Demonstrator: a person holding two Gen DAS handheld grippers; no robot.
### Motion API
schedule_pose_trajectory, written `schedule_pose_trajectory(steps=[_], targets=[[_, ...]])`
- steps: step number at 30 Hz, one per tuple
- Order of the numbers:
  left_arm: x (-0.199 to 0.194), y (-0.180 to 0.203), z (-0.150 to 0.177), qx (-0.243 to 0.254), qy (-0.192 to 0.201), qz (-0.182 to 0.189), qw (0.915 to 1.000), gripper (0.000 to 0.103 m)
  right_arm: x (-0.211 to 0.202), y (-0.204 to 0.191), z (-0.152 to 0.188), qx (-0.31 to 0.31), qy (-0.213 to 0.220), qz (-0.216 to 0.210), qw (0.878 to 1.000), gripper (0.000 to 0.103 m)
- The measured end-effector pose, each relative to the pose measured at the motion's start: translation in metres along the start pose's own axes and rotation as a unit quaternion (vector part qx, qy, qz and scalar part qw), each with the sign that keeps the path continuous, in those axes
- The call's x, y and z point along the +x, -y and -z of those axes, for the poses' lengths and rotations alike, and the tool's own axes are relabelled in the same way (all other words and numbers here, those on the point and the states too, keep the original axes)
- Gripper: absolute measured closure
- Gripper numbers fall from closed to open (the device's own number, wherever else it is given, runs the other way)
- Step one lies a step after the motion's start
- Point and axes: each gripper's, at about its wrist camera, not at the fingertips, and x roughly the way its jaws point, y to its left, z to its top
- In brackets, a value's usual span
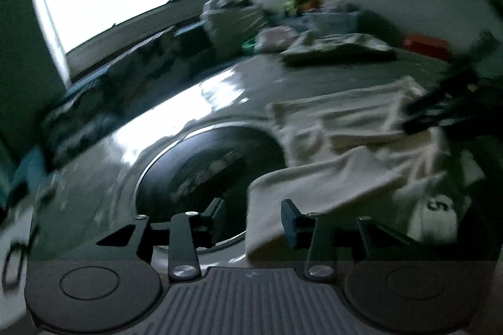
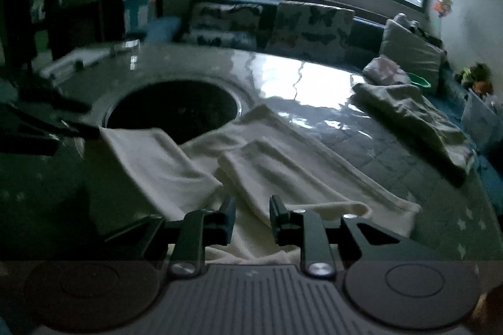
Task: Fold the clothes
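Note:
A white garment (image 1: 352, 146) lies crumpled and partly folded on a glossy grey table (image 1: 220, 89). In the left wrist view my left gripper (image 1: 251, 220) is open just above the garment's near corner, holding nothing. The right gripper (image 1: 421, 114) shows at the far right over the cloth. In the right wrist view the garment (image 2: 283, 165) spreads ahead, one flap reaching a round dark inset (image 2: 173, 108). My right gripper (image 2: 251, 218) is open low over the cloth's near edge. The left gripper (image 2: 85, 130) appears at the left by the flap's corner.
The round dark inset (image 1: 207, 177) sits in the tabletop. A grey folded garment (image 2: 415, 114) lies at the far right of the table (image 2: 314, 74), with a pink bundle (image 2: 383, 70) behind it. A cushioned bench (image 2: 283, 20) runs under the window. A white flat object (image 2: 78, 59) lies far left.

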Motion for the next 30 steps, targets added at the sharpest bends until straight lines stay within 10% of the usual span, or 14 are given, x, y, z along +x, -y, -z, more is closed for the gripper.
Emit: schedule_pose_trajectory(steps=[10, 14, 16, 19, 30], targets=[[0.028, 0.037, 0.005, 0.101, -0.004, 0.062, 0.9929, 0.054, 0.059, -0.01, -0.004, -0.022, -0.042, 0.009, 0.999, 0.072], [0.041, 0.043, 0.009, 0.108, -0.012, 0.065, 0.9919, 0.062, 0.062, -0.003, -0.004, -0.016, -0.038, 0.03, 0.999, 0.097], [0.043, 0.04, 0.009, 0.093, -0.014, 0.066, 0.9934, 0.09, 0.055, 0.002, -0.003, -0.01, -0.026, 0.048, 0.998, 0.099], [0.045, 0.027, 0.006, 0.046, -0.014, 0.057, 0.9973, 0.096, 0.041, 0.013, -0.003, 0.003, -0.006, 0.079, 0.997, 0.1], [0.058, -0.047, -0.004, -0.135, -0.057, 0.003, 0.9892, 0.095, 0.004, 0.084, 0.026, 0.148, -0.029, 0.218, 0.964, 0.098]])
